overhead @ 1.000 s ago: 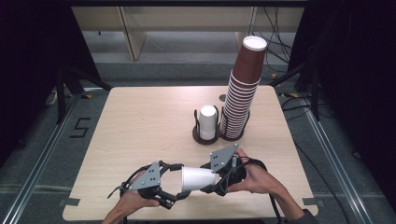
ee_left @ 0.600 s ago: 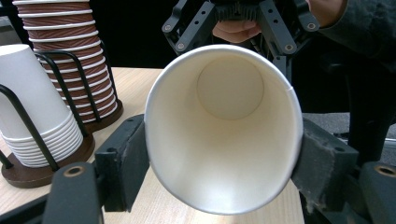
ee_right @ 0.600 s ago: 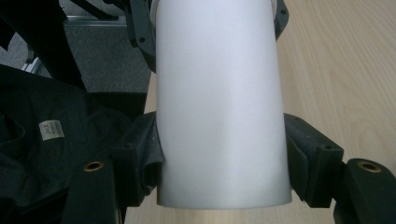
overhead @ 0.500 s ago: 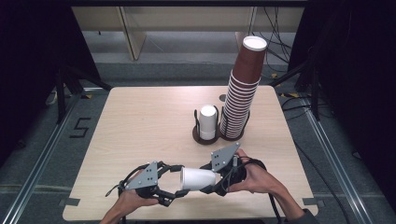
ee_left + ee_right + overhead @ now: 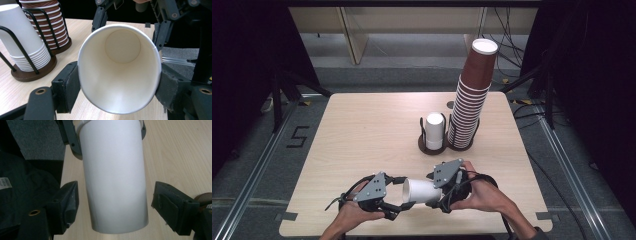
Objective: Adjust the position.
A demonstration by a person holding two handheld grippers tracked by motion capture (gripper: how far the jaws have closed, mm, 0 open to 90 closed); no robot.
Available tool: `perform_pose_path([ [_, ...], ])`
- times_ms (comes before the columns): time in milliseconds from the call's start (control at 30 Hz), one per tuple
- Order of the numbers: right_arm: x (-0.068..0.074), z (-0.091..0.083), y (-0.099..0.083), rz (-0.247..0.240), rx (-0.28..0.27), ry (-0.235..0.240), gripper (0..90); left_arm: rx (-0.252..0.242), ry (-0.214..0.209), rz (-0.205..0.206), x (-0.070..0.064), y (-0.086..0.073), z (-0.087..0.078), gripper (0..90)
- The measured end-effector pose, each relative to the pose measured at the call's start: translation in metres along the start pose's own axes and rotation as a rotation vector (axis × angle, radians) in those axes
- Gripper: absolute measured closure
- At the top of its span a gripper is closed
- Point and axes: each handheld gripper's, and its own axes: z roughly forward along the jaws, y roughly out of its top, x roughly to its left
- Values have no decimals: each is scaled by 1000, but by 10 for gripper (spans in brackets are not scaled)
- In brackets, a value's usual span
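Note:
A white paper cup (image 5: 421, 191) lies on its side in the air, held between both hands near the table's front edge. My left gripper (image 5: 403, 193) is shut on its rim; in the left gripper view the pads (image 5: 68, 85) press both sides of the open mouth (image 5: 120, 67), bending it slightly oval. My right gripper (image 5: 440, 196) is open around the cup's closed end. In the right gripper view the cup body (image 5: 115, 175) runs between the jaws with a gap on each side, and the right gripper (image 5: 115, 203) touches nothing.
A black wire holder (image 5: 432, 147) at mid-table carries a short stack of white cups (image 5: 434, 130) and a tall leaning stack of brown cups (image 5: 472, 100). The wooden table (image 5: 362, 130) is bare to the left. Dark floor and cables surround it.

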Motion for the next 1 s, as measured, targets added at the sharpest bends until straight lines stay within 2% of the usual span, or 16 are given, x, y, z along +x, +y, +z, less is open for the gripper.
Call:
perform_pose_path([
  [33, 0, 1, 1, -10, 1, -11, 226, 19, 10, 1, -1, 1, 0, 272],
  [167, 4, 8, 5, -46, 42, -23, 232, 33, 13, -4, -3, 3, 1, 271],
  [300, 7, 14, 7, -52, 68, -25, 265, 55, 23, 4, -6, 5, 3, 270],
  [333, 9, 15, 7, -37, 79, -29, 267, 57, 24, 6, -7, 5, 3, 269],
  [433, 8, 18, 8, -69, 94, -31, 306, 38, 14, 8, -7, 5, 3, 267],
  [500, 8, 19, 7, -66, 92, -21, 318, 45, 18, 10, -8, 6, 3, 266],
  [567, 7, 19, 6, -80, 85, -17, 323, 9, 14, -2, -8, 4, 2, 246],
  [600, 8, 17, 5, -47, 69, -10, 323, -35, 6, -36, -6, 3, 2, 229],
  [633, 3, 16, 3, -66, 35, 15, 323, -63, 7, -50, -5, 3, 2, 214],
  [667, 1, 14, 2, -54, 14, 21, 323, -78, 17, -56, -4, 3, 0, 199],
  [700, -1, 12, 0, -40, -17, 38, 323, -101, 26, -73, -4, 3, 0, 148],
  [800, -6, 7, -6, 11, -116, 72, 324, -177, 24, -109, -4, 3, -1, 145],
  [833, -8, 6, -7, 20, -138, 82, 324, -190, 23, -110, -4, 2, -1, 145],
  [900, -10, 4, -9, 34, -176, 93, 323, -199, 22, -136, -4, 3, -1, 141],
  [933, -10, 4, -9, 38, -185, 96, 323, -214, 16, -146, -4, 2, 0, 143],
  [1000, -10, 3, -10, 43, -205, 102, 322, -211, 17, -156, -4, 2, 0, 143],
])
